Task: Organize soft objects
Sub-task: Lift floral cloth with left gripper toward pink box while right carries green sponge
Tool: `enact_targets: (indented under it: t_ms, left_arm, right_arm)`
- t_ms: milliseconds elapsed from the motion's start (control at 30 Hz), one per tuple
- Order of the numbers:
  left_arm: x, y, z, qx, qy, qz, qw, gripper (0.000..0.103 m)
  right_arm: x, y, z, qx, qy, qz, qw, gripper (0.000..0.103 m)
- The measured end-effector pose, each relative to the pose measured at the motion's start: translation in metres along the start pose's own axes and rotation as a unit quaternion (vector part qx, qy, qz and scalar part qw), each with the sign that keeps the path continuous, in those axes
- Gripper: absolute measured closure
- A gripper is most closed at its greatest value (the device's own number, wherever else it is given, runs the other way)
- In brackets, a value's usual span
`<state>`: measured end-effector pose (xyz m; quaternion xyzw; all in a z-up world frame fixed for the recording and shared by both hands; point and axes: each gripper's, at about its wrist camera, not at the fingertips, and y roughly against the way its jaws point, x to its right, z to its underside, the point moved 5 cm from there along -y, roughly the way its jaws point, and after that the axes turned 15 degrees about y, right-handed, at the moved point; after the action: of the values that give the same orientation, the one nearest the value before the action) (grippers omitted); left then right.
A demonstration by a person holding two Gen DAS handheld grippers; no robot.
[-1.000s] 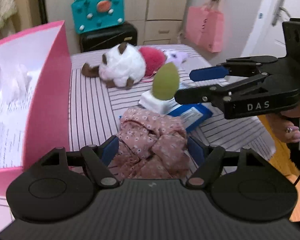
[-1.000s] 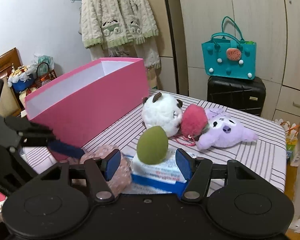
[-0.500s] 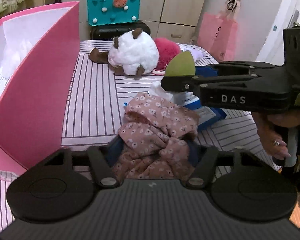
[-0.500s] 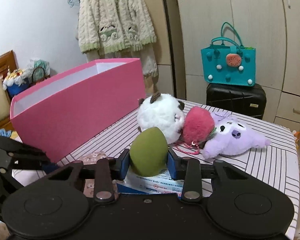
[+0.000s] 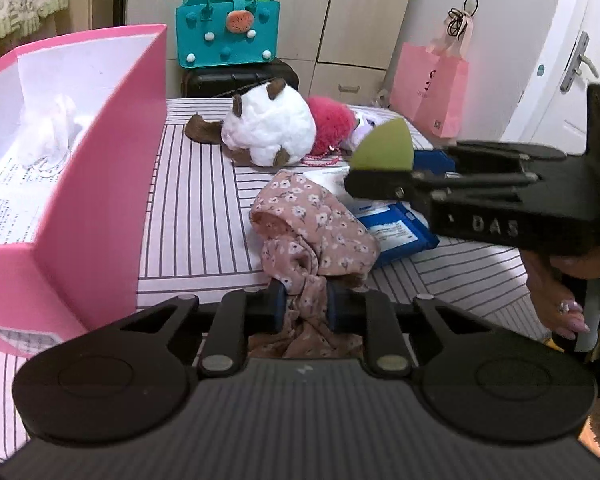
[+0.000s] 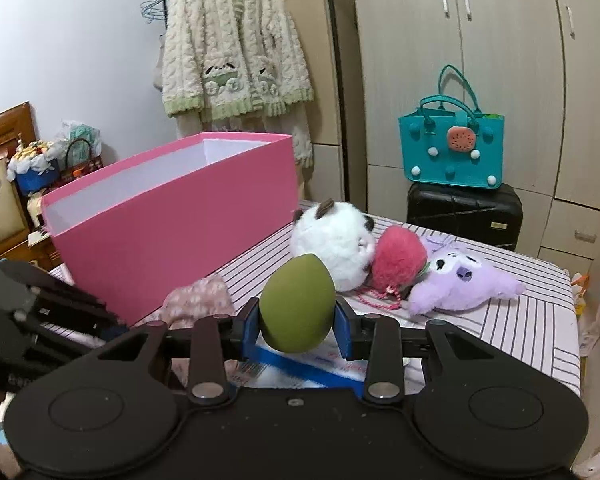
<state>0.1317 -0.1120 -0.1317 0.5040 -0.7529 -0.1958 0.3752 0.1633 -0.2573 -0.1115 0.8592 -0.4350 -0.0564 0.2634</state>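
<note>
Floral cloth (image 5: 312, 232) lies bunched on the striped tabletop (image 5: 196, 216) beside the pink box (image 5: 112, 184); the left gripper (image 5: 306, 312) jaws have just closed on its near fold. Behind it the right gripper (image 5: 384, 176) carries a green sponge (image 5: 384, 148).

From the right wrist, the right gripper (image 6: 298, 326) jaws pinch the sponge (image 6: 296, 304), above a blue pack (image 6: 300, 372). Plush toys (image 6: 340, 244) sit beyond.

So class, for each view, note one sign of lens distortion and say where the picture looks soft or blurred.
Left wrist view: the pink box wall bows; the right gripper and hand look slightly soft. Right wrist view: the wardrobe edges curve, corners go dark; the left gripper is smeared.
</note>
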Motion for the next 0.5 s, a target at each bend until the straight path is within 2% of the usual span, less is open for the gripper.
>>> enact_targets:
  t_ms: [233, 500]
  left_arm:
    - [0.0, 0.015, -0.004, 0.006, -0.009, 0.0, 0.9999, 0.085]
    - [-0.002, 0.028, -0.001, -0.045, -0.018, 0.01, 0.9988, 0.085]
  right_arm:
    - [-0.019, 0.011, 0.004, -0.019, 0.006, -0.008, 1.0, 0.06]
    - [-0.043, 0.032, -0.008, -0.048, 0.014, -0.017, 0.999, 0.06]
